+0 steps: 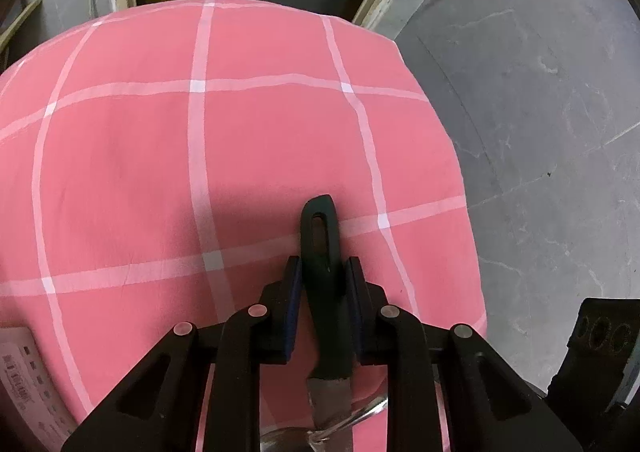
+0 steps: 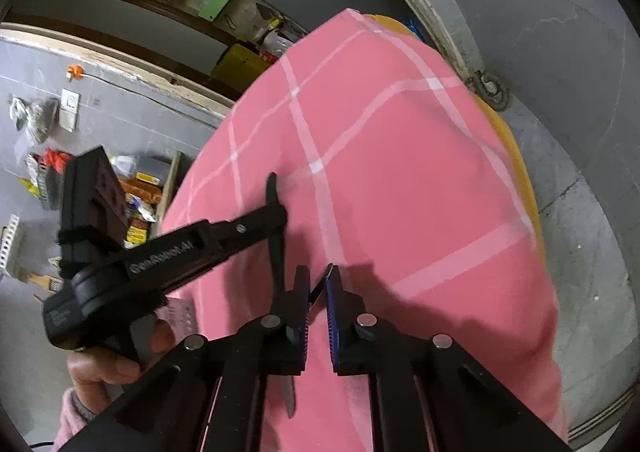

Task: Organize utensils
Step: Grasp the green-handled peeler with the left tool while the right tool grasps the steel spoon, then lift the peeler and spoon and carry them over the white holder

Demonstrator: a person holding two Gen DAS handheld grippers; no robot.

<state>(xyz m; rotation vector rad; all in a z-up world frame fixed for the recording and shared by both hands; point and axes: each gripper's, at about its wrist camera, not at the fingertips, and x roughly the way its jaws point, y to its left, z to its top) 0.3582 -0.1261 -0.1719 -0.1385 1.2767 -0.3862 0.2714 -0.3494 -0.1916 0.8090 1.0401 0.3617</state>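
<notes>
A knife with a black handle [image 1: 320,244] and steel blade [image 1: 330,400] lies on the pink checked cloth [image 1: 160,155]. My left gripper [image 1: 320,272] is shut on the handle, its blue pads pressed against both sides. In the right wrist view the same knife [image 2: 276,240] runs under the left gripper [image 2: 280,219], which a hand [image 2: 104,368] holds. A spoon [image 1: 360,416] lies across the blade at the bottom edge. My right gripper [image 2: 319,288] is shut on a thin metal strip [image 2: 320,288], apparently the spoon's handle end.
The cloth-covered table [image 2: 400,171] has a yellow rim [image 2: 520,171] and drops to a grey floor [image 1: 540,131] on the right. A printed card [image 1: 24,376] lies at the cloth's left edge. Clutter and boxes [image 2: 136,195] sit on the floor to the left.
</notes>
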